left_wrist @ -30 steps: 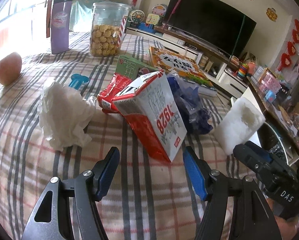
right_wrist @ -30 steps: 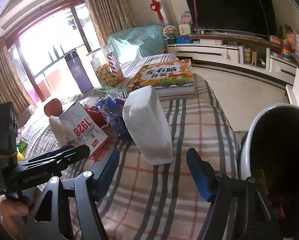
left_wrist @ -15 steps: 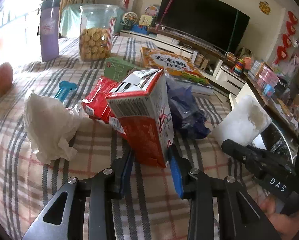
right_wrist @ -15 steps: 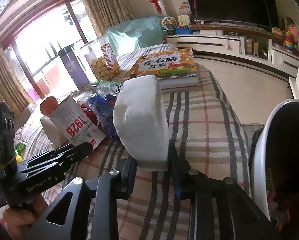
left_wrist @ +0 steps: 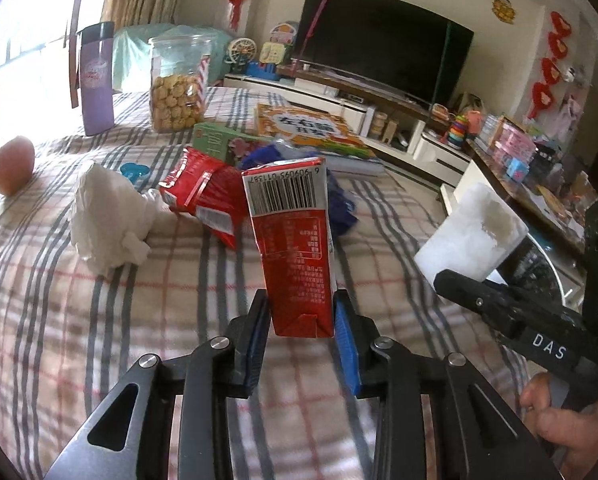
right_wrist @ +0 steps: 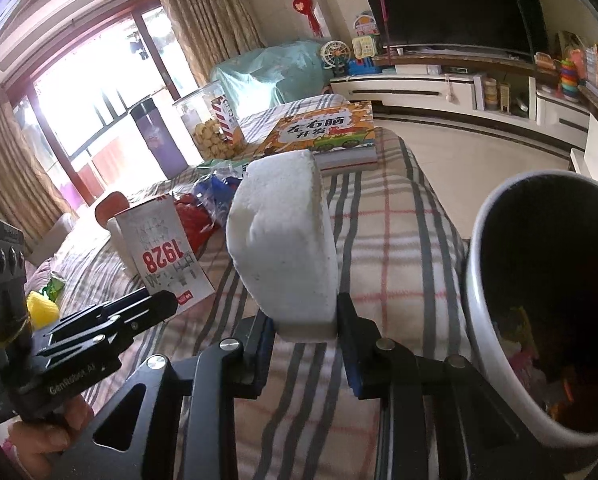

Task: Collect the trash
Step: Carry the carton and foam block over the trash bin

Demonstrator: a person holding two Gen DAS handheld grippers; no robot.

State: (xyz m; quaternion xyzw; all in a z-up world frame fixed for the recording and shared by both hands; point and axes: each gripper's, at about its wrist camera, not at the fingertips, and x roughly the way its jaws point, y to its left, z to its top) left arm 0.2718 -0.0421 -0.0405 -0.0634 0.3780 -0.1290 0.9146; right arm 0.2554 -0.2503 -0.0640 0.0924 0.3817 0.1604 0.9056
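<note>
Living room setup with a big TV (left_wrist: 379,44) on the far wall and a plaid blanket (left_wrist: 99,300) covering the whole surface up front. White trash bin (right_wrist: 499,300) sits off the blanket's right edge, some colorful stuff already in it. Kids' book (left_wrist: 311,128), cookie jar (left_wrist: 177,84) and purple tumbler (left_wrist: 95,84) are further back. Right gripper (right_wrist: 305,332) is clamped on a white foam block (right_wrist: 287,240), held just beside the bin. Left gripper (left_wrist: 301,330) is squeezing the bottom of a red carton (left_wrist: 295,240), lifted upright. On the blanket behind it: a red snack bag (left_wrist: 203,196), blue plastic bag (left_wrist: 339,204) and crumpled tissue (left_wrist: 107,216).
</note>
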